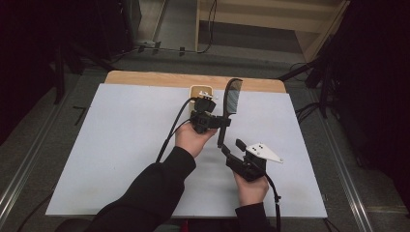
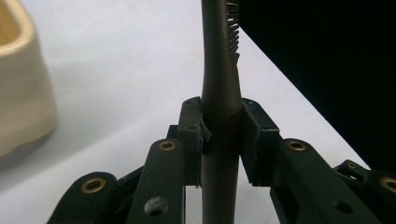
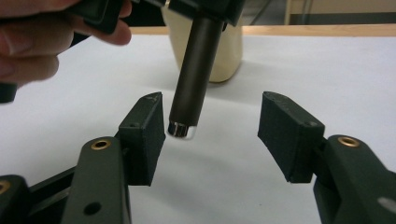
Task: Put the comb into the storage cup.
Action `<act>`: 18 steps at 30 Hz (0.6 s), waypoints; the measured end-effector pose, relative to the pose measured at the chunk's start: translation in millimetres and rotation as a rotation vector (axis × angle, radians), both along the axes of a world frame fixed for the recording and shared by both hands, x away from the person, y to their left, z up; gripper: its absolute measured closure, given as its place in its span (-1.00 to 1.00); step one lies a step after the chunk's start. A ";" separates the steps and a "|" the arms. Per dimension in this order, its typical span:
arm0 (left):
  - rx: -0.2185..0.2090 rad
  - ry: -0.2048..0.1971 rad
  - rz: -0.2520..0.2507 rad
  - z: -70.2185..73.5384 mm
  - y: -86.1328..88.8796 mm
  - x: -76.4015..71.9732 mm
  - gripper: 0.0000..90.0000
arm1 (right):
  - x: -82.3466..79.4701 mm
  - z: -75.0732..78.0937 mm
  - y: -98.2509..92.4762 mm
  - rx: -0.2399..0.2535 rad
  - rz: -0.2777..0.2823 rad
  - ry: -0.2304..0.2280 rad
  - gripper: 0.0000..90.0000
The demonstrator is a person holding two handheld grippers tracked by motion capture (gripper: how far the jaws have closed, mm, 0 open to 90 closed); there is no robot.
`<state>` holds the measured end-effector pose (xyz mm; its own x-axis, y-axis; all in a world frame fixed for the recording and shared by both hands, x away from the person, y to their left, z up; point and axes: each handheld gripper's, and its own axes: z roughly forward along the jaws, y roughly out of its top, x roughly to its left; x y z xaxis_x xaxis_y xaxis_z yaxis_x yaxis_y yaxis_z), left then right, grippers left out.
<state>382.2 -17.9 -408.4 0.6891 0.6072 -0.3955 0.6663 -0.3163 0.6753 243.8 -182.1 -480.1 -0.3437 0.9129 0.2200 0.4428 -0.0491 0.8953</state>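
Dark brush (image 1: pixel 231 104) held upright above the worktop's far-centre, just beside the cream holder (image 1: pixel 200 90). Left gripper (image 1: pixel 223 123) clamps its handle, hand reaching forward. Right gripper (image 1: pixel 233 146) sits below, jaws spread apart around the handle's end without touching.

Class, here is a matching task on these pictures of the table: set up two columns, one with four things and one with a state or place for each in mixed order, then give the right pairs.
Things:
1. left gripper
2. right gripper
3. hairbrush
4. cream cup

States or places:
A. stands on the white table cover near the far edge
B. jaws apart, pressing on nothing
C. held up off the table by its handle
D. jaws clamped on a dark handle

Pairs: 1-D, 2-B, 3-C, 4-A
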 end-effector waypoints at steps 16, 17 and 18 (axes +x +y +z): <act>0.032 -0.027 -0.005 3.8 19.5 4.3 0.62 | 13.5 0.3 0.1 -0.014 0.205 0.099 -0.22; 0.032 -0.026 -0.005 3.8 20.5 4.6 0.62 | 14.3 0.6 -0.2 -0.014 0.215 0.106 -0.23; 0.032 -0.027 -0.007 4.0 21.3 4.9 0.62 | 15.1 1.1 -0.6 -0.019 0.226 0.109 -0.23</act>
